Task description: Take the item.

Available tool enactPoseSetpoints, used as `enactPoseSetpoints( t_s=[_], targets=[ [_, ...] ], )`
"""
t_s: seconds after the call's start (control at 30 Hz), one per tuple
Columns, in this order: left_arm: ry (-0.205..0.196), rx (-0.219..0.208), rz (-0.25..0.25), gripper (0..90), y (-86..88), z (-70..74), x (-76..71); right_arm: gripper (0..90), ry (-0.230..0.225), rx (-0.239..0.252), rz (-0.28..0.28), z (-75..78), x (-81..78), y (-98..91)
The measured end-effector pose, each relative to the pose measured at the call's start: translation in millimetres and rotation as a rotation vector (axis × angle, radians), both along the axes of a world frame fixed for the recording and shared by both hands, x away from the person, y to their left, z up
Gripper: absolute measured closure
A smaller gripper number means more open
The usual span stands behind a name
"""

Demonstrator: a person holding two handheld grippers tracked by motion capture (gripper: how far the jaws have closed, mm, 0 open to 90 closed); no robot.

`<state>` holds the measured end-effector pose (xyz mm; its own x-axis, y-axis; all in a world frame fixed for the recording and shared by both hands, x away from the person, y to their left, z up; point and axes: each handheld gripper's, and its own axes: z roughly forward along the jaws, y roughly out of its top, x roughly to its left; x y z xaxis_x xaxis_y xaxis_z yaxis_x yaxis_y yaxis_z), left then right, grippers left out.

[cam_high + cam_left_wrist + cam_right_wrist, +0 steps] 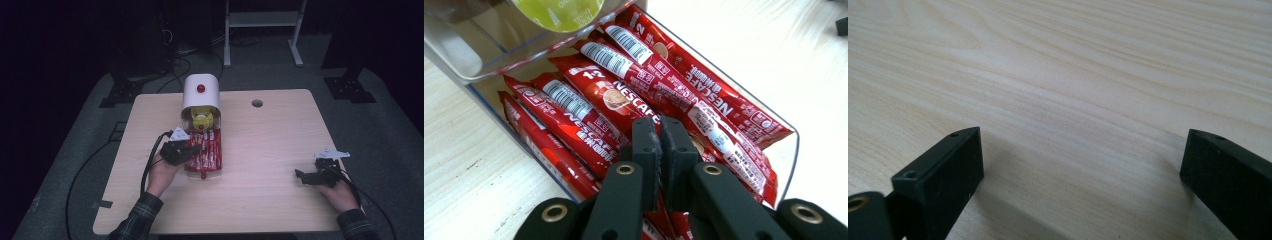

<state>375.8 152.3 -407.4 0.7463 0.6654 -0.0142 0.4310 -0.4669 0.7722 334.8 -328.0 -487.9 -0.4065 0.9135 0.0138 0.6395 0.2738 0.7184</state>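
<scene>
Work in hand: the left gripper [659, 131] is reaching into a clear tray [785, 165] of red coffee sachets [624, 95], which looks like the picking-out of one stick.

Where the sachets are lying: they are sitting in the clear tray at the foot of a white dispenser [201, 92], near the middle of the wooden table [270, 145]; in the high view the sachets [209, 150] are lying just beside the left gripper [192, 150].

Left jaws: they are standing pressed together over the pile, and I cannot tell whether a wrapper is being pinched between them (no red is showing in the seam between the pads).

Right gripper [1080, 165]: it is resting low over bare table with its jaws wide apart, holding nothing; in the high view the right gripper [302, 175] is sitting well apart from the tray.

Green-capped thing [559, 11]: it is sitting in the dispenser mouth just above the tray (too cropped to name).

Done so far, as I judge it: the reach into the tray is made; no sachet is lying out on the table.

Left to do: a sure grip on one stick, lifting it clear of the tray wall, and setting it down.
</scene>
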Motion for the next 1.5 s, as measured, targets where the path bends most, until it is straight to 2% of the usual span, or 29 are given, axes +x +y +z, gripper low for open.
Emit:
enactPoseSetpoints(
  t_s=[0.67, 1.5],
  targets=[
    [-0.002, -0.044, -0.005, 86.8, 12.5, 8.3, -10.3, 2.9, 0.001, 0.0, 0.004, 0.0, -0.3, 0.1],
    [-0.004, -0.067, 0.004, 86.8, 30.0, 13.8, -19.4, 3.0, 0.001, -0.001, 0.005, 0.1, -0.4, 0.0]
  ],
)
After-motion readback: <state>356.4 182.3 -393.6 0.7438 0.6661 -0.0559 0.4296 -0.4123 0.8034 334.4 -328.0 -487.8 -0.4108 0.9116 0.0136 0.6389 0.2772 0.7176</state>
